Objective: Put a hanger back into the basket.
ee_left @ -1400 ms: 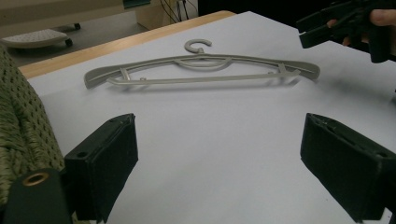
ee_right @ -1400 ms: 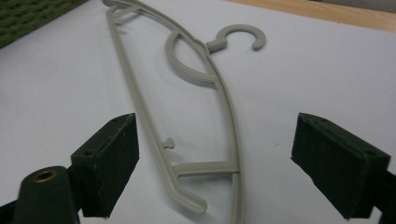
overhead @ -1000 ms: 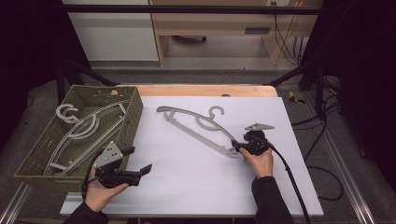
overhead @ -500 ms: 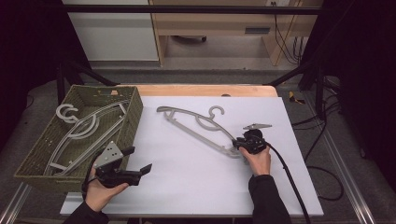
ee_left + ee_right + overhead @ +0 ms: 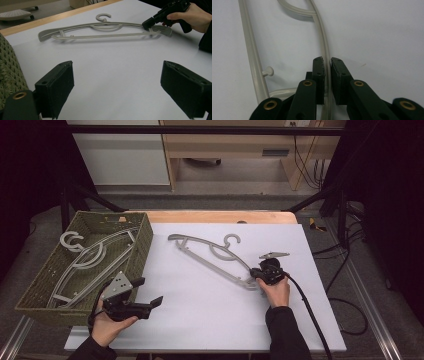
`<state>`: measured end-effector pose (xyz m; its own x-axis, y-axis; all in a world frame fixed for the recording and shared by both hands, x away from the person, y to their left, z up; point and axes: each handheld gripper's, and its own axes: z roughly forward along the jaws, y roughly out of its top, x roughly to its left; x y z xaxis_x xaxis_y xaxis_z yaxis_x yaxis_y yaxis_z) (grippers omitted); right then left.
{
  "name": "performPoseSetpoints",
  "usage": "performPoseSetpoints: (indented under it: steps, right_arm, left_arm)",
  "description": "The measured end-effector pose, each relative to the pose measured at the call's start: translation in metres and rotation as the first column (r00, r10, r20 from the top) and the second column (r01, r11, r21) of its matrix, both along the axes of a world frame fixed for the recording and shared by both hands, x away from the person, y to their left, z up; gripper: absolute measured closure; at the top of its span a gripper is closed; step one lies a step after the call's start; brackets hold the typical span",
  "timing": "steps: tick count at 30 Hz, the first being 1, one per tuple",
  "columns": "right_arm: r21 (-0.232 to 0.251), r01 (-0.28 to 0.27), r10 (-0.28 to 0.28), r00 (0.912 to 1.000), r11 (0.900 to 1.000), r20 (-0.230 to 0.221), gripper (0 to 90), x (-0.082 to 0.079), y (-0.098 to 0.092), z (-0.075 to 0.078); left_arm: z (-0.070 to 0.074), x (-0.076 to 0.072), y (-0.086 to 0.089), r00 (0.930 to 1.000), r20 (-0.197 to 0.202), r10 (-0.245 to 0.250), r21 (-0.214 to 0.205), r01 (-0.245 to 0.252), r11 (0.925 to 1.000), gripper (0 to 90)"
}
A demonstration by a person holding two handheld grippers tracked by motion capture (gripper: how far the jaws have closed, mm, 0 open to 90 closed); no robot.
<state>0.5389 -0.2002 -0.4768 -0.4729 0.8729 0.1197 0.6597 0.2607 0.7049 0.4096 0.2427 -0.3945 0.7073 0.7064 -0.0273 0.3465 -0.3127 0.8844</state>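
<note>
White counter (image 5: 210, 320): grey plastic coat hanger (image 5: 210, 252) lies flat, long axis running diagonally from my right tool (image 5: 260, 272) toward the woven olive basket (image 5: 145, 240). My right tool has just closed on its near arm; left tool (image 5: 150, 292) gapes empty.

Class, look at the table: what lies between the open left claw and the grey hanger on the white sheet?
Nothing: the left gripper view shows bare white sheet between left claw and hanger.

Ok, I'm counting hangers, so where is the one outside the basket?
In the high view the grey hanger lies on the white table, right of the green basket, with the right gripper shut on its near right end.
</note>
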Motion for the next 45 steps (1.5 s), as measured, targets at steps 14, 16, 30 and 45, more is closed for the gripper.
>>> performPoseSetpoints:
  steps: [14,16,30,45]
  right_arm:
    - [-0.092,-0.094,0.089,0.9941,0.9913,-0.063,82.6,-0.022,-0.004,0.009]
    - [-0.047,-0.102,0.098,0.9921,0.9937,-0.079,82.4,-0.032,-0.010,0.008]
    - [-0.119,-0.105,0.098,0.9930,0.9873,-0.066,77.7,-0.035,-0.001,0.008]
    - [-0.150,-0.133,0.119,0.9875,0.9797,-0.103,82.6,-0.043,-0.005,0.012]
  left_arm:
    - [0.000,-0.001,-0.001,1.0000,-0.001,-0.004,0.007,0.004,1.0000,11.3]
    - [0.000,-0.002,-0.001,1.0000,-0.001,-0.006,0.007,0.006,1.0000,11.3]
    - [-0.004,0.000,-0.004,0.9998,-0.017,-0.013,0.023,0.014,0.9996,11.3]
    - [-0.005,0.000,-0.006,0.9995,-0.023,-0.022,0.033,0.023,0.9992,11.4]
